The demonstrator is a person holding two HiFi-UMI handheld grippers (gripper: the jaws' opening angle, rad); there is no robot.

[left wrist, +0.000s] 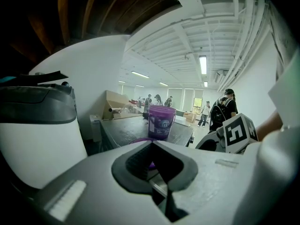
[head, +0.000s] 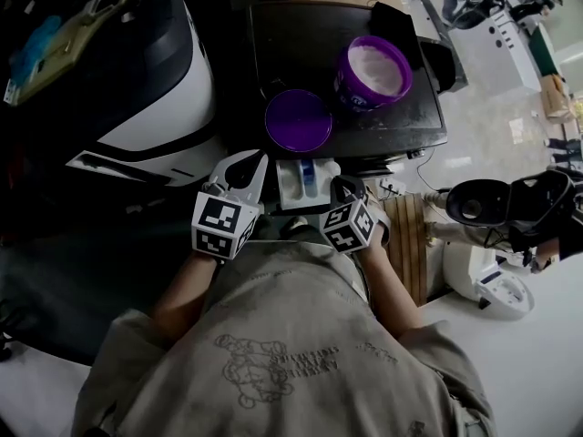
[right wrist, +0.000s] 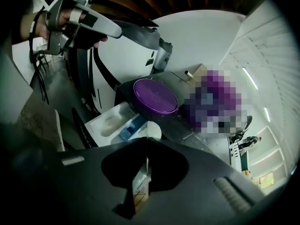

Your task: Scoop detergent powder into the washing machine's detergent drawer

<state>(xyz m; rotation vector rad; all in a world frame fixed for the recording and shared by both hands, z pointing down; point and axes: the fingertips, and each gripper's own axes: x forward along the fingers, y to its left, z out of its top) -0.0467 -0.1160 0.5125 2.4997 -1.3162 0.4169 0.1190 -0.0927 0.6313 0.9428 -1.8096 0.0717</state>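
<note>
The detergent drawer [head: 293,188] is pulled out below the dark tabletop; it is white with a blue insert [right wrist: 127,128]. An open purple tub of white powder [head: 373,73] stands on the tabletop, and its purple lid [head: 299,119] lies flat beside it. My right gripper [head: 346,189] is shut on the clear handle of a white scoop [right wrist: 151,130], whose bowl hangs just over the drawer's right end. My left gripper [head: 240,178] hovers left of the drawer, jaws together and holding nothing. The tub [left wrist: 161,122] shows ahead of it.
A white and black washing machine [head: 155,89] fills the left. The dark tabletop [head: 282,44] carries the tub and lid. White equipment [head: 496,280] and a black device [head: 483,203] stand on the floor to the right. People walk at the room's far end [left wrist: 220,109].
</note>
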